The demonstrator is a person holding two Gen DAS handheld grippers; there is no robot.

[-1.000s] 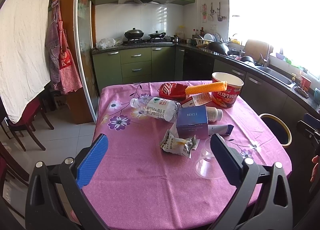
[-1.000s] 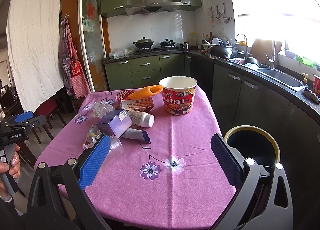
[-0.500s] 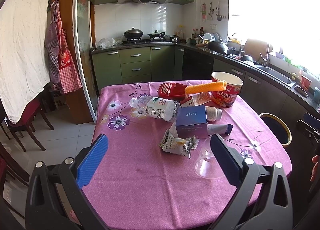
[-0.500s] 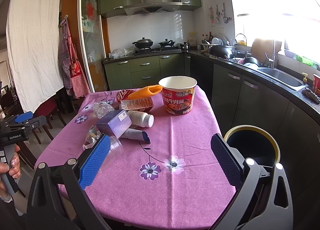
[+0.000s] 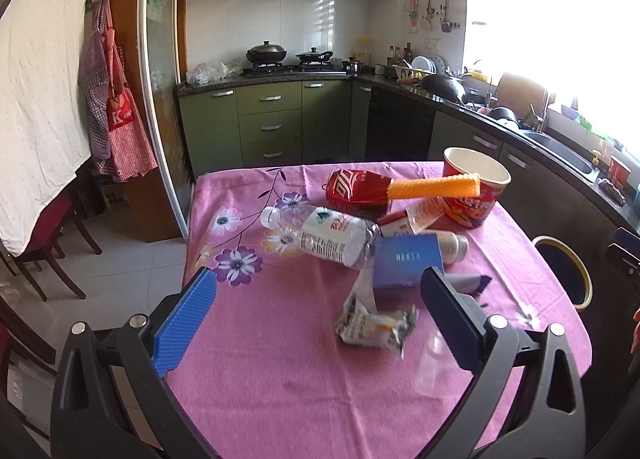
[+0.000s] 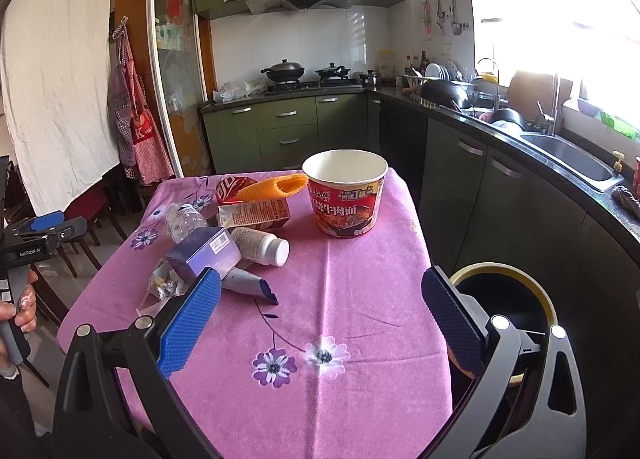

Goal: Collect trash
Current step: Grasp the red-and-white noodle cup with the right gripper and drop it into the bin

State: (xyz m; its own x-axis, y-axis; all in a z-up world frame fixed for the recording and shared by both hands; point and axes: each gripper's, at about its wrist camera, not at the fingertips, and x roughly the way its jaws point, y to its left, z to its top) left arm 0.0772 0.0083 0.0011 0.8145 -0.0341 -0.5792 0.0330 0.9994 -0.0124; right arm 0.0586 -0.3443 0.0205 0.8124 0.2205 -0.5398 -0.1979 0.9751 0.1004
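Observation:
Trash lies on a pink flowered tablecloth (image 5: 280,359): a clear plastic bottle (image 5: 324,237), a blue box (image 5: 408,265), a crumpled wrapper (image 5: 374,327), a clear cup (image 5: 434,363), a red bag (image 5: 356,191), an orange mesh sleeve (image 5: 434,187) and a red noodle bowl (image 5: 474,191). The bowl (image 6: 345,193), a white pill bottle (image 6: 260,246), a carton (image 6: 256,213) and a grey tube (image 6: 248,284) show in the right wrist view. My left gripper (image 5: 316,315) is open over the near table edge. My right gripper (image 6: 320,319) is open above the tablecloth (image 6: 340,299).
A black bin with a yellow rim (image 6: 504,295) stands on the floor right of the table, also in the left wrist view (image 5: 564,271). Green kitchen cabinets (image 5: 272,123) and a counter with a sink (image 6: 568,155) lie behind. Chairs (image 5: 44,243) stand at the left.
My left gripper has shifted slightly toward the table, so the trash looks a little lower and nearer. The right gripper has hardly moved.

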